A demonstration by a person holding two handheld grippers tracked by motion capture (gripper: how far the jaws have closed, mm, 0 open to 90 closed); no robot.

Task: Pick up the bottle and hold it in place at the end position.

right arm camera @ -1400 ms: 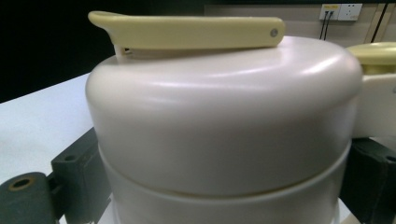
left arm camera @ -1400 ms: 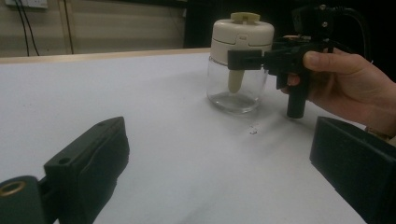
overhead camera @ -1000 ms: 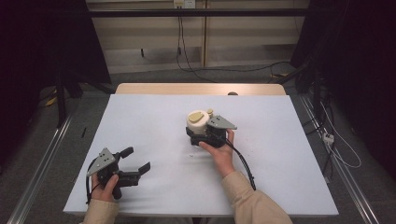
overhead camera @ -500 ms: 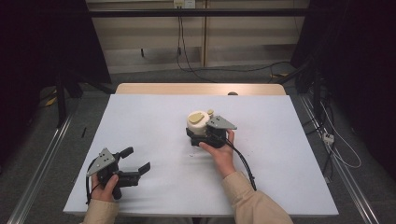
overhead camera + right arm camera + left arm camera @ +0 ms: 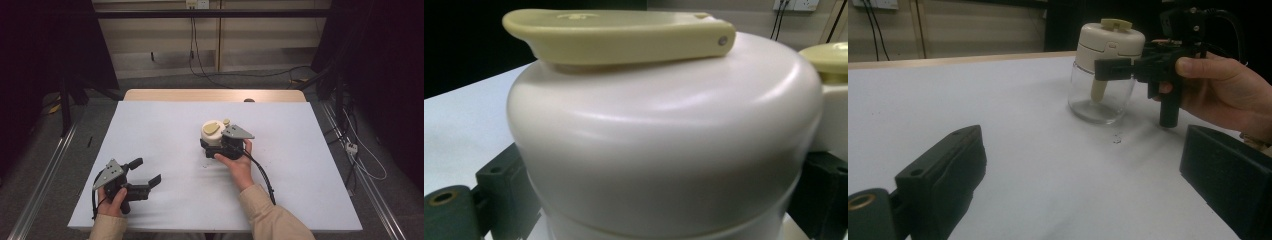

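Dim room, cables on floor, white table (image 5: 165,125) bare apart from one jar (image 5: 1107,70). Jar upright near table centre: clear glass base, cream lid (image 5: 664,145), yellow flip tab (image 5: 619,35) on top. Right gripper (image 5: 226,146) clamped on jar, one jaw each side, at the lid's lower edge just above the glass. Contact line itself hidden behind lid in right gripper view. Left gripper (image 5: 145,175) resting near front-left table edge, jaws wide apart, nothing between them, jar well ahead of and beyond its right jaw.

Risks, judged from here:
- Grip on lid, not glass. If lid is only pushed on, lifting could pull it off and drop the base.
- Smooth rounded lid wall between flat jaws: likely to slip or rotate if tilted.
- Too much squeeze near the seam could pop the lid or stress the glass.
- Tab above jaws: snag risk if left gripper reaches in from the side.
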